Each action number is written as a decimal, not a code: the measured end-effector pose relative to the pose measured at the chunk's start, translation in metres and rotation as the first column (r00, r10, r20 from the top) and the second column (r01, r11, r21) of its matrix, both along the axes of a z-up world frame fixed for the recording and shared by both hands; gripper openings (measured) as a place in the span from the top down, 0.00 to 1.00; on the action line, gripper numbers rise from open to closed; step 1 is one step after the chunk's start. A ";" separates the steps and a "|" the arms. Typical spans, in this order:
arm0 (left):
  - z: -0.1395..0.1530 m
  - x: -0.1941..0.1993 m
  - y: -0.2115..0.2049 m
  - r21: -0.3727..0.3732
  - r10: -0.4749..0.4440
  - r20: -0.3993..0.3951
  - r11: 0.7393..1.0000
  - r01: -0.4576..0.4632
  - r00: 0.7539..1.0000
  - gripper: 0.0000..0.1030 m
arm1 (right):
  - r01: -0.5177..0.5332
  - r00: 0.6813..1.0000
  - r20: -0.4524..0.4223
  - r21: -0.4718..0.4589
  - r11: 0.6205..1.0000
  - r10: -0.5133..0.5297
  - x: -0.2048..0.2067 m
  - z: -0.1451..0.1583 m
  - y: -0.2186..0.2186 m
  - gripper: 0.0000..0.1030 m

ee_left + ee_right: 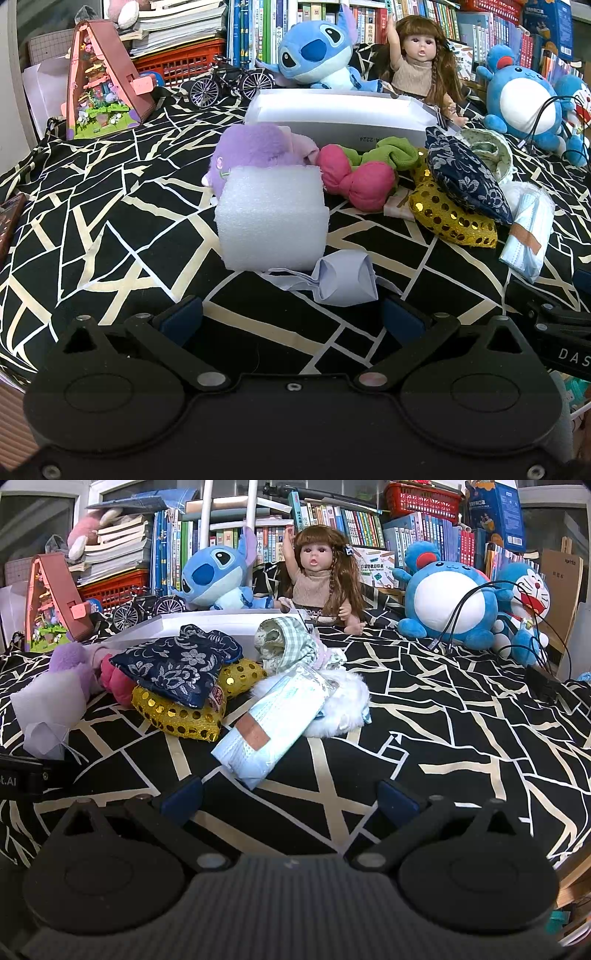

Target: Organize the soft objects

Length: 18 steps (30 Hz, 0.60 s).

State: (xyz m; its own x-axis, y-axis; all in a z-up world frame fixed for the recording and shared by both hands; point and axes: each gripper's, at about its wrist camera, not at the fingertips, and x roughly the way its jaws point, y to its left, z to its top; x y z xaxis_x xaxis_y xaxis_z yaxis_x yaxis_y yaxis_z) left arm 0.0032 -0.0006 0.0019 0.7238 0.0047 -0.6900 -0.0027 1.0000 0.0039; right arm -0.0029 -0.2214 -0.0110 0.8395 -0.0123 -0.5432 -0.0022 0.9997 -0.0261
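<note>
Black cloth (110,229) with cream crack-lines covers my surface. On it: white foam block (271,218), pale folded paper (345,278) just beside it, gold sequin pouch (177,710), mask packet (269,725), white box (340,116), model bicycle (231,81), blue plush (445,602).

The white box (343,122) shows "2224" upside down on its front wall. The right gripper's black body (565,350) reads "DAS".
</note>
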 end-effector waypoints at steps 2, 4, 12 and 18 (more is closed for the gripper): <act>0.000 0.001 0.000 0.000 0.000 0.000 1.000 0.000 1.000 0.00 | 0.000 1.000 0.000 0.000 1.000 0.000 0.000 0.001 0.000 0.00; 0.000 0.001 0.000 0.000 0.000 0.000 1.000 0.000 1.000 0.00 | 0.000 1.000 0.001 0.000 1.000 0.000 0.000 0.000 0.000 0.00; 0.000 0.000 0.000 0.001 0.000 0.001 1.000 0.000 1.000 0.00 | 0.000 1.000 0.002 0.000 1.000 0.000 -0.001 -0.001 0.000 0.00; 0.001 0.001 -0.001 0.010 -0.001 0.006 1.000 0.001 1.000 0.00 | -0.024 1.000 0.006 0.011 1.000 0.024 0.000 0.003 -0.002 0.00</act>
